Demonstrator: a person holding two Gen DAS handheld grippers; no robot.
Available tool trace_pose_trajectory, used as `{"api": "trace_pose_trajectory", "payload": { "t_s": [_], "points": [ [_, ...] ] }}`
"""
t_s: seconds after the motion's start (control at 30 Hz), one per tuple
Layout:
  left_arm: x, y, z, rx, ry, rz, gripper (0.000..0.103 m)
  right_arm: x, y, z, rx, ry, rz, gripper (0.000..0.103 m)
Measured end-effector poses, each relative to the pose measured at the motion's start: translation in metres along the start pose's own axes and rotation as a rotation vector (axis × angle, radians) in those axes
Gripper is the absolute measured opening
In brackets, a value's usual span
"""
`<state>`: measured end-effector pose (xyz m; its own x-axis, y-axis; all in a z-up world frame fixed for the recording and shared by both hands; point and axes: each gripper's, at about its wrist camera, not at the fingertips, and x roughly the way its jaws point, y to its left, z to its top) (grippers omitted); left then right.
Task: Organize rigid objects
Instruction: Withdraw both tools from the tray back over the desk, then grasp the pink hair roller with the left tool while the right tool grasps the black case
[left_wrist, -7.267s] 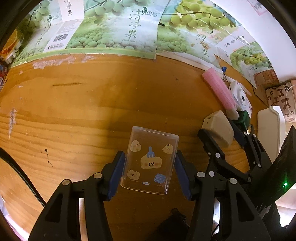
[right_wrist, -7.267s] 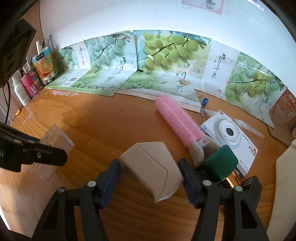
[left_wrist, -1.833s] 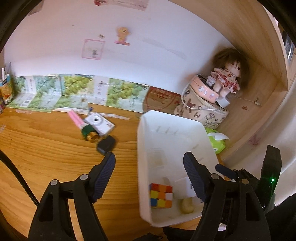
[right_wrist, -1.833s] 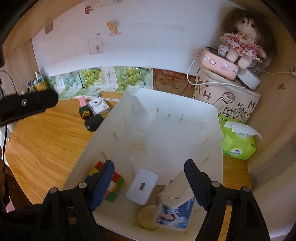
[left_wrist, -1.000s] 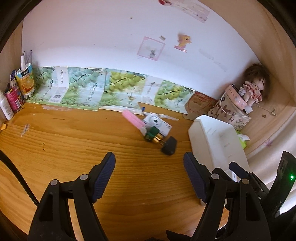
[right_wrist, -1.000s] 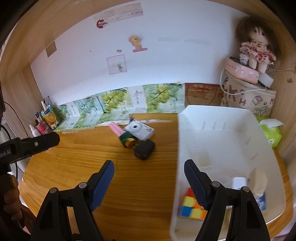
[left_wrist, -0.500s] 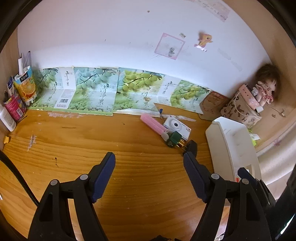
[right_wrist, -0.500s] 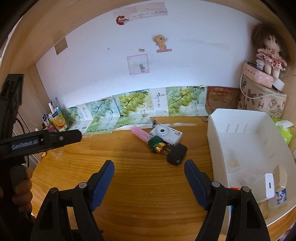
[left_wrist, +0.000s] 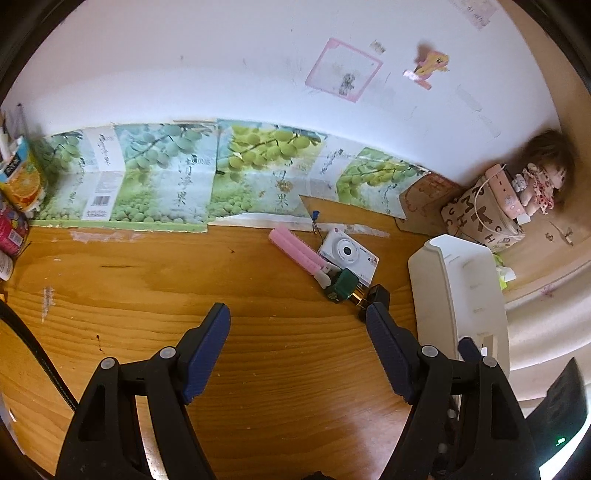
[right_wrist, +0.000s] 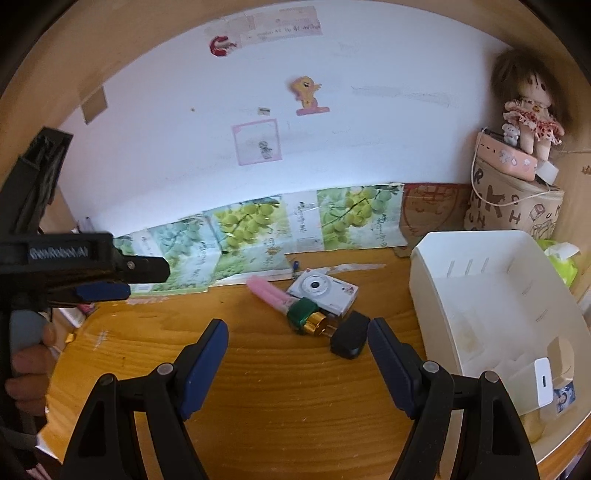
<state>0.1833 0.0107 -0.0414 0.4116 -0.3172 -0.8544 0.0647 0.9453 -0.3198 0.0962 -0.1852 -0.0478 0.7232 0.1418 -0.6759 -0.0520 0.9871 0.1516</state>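
Bin (right_wrist: 436, 280) contents only show from the right wrist; camera (left_wrist: 347, 251), roller (left_wrist: 295, 247) sit nearby. Both grippers (left_wrist: 297, 317) (right_wrist: 297, 332) gape, empty.

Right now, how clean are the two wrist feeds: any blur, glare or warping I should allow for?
Left wrist view: motion-smeared at the edges, juice carton soft, wall line bowed by the fisheye. Right wrist view: sharper, camera and black object crisp, white bin bright but readable, its far edge stretched; dark corners in both.
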Motion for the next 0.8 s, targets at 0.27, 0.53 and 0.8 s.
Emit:
{"api": "trace_pose_trajectory", "payload": {
  "t_s": [0.27,0.53,0.8],
  "points": [
    [0.026,0.001,0.027,-0.085,0.083,-0.011,0.079,0.042,-0.011,-0.005,0.074,0.054,-0.023,0.079],
    [0.064,-0.001,0.044,-0.182,0.168,-0.053,0.079,0.082,-0.021,-0.014,0.056,0.067,-0.12,0.079],
    [0.111,0.007,0.046,-0.277,0.253,-0.052,0.079,0.119,-0.035,-0.033,0.044,0.145,-0.156,0.079]
  ]
}}
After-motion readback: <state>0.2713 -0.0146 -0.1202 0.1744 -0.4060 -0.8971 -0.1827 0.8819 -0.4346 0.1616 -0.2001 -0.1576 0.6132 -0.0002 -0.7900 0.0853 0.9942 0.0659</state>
